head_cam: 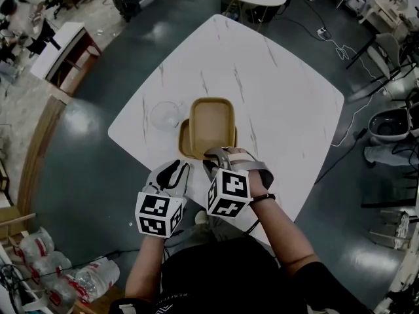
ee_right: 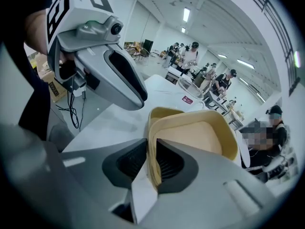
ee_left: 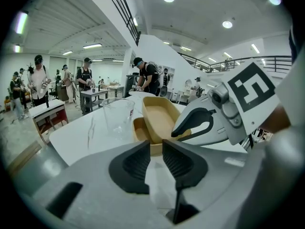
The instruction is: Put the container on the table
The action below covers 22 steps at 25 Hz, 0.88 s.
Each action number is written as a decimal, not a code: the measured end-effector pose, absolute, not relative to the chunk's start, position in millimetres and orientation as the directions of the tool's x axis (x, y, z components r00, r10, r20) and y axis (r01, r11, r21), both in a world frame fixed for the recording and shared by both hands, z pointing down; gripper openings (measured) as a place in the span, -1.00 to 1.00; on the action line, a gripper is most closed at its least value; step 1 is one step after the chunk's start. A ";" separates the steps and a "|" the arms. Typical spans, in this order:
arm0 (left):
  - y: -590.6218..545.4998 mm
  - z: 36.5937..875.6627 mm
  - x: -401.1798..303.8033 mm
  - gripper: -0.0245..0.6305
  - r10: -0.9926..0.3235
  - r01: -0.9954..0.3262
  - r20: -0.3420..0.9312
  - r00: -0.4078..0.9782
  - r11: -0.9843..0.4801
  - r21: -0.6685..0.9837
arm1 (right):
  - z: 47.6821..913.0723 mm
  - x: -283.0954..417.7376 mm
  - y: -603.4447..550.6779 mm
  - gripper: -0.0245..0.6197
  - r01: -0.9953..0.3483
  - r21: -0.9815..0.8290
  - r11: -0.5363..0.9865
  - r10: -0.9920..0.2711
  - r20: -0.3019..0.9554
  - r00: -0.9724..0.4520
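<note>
Tan container [head_cam: 213,122]: held over the near part of the white table [head_cam: 281,77], tilted, its near rim pinched by the right gripper [head_cam: 217,154]; it overlaps a lower tray [head_cam: 185,141] of the same colour that sits on the tabletop.
Contact: I cannot tell whether the held one rests on the lower tray or hangs just above it.
Risk, grip: the hold is on a thin wall at one edge only, so the far end could sag or twist out as it is set down.
Risk, stacking: letting go where it is would likely leave it propped on the lower tray, not flat on the table.
Risk, neighbour: a clear cup [head_cam: 165,115] stands just beside the trays on their left; a sideways swing could knock it over.
Right jaws: in the right gripper view they stand only a wall's thickness apart, clamped on the container's rim, one pad inside and one outside.
Left gripper [head_cam: 175,170]: near the table edge, beside the right one; in the left gripper view its jaws are almost together with a narrow gap, nothing between them.
</note>
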<state>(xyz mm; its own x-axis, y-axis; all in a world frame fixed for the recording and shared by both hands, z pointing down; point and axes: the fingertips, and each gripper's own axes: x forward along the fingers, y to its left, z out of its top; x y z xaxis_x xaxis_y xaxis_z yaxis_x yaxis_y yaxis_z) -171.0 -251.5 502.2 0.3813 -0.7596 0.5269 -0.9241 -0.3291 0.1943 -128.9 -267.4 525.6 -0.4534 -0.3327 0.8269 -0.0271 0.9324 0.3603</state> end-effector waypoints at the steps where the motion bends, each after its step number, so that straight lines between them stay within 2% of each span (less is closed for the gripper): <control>1: -250.5 500.7 -171.4 -0.70 -0.762 -0.925 0.525 0.379 -0.327 0.193 | 522.7 -128.9 -267.2 -0.72 -0.042 0.360 0.932 -0.338 0.820 -0.461; 11: -240.2 483.9 -164.5 -0.73 -0.781 -0.922 0.489 0.387 -0.337 0.191 | 499.3 -120.1 -257.1 -0.80 -0.204 0.322 0.925 -0.381 0.758 -0.530; 14: -237.3 471.9 -161.2 -0.86 -0.800 -0.923 0.461 0.385 -0.343 0.176 | 488.4 -113.7 -256.0 -0.84 -0.285 0.299 0.910 -0.412 0.724 -0.554; 17: -232.7 465.8 -158.0 -0.92 -0.803 -0.919 0.448 0.393 -0.356 0.168 | 478.3 -107.6 -255.0 -0.92 -0.364 0.273 0.890 -0.445 0.691 -0.570; 22: -223.1 462.1 -153.9 -0.94 -0.799 -0.913 0.443 0.406 -0.374 0.160 | 463.2 -99.0 -248.9 -0.92 -0.481 0.199 0.854 -0.485 0.638 -0.598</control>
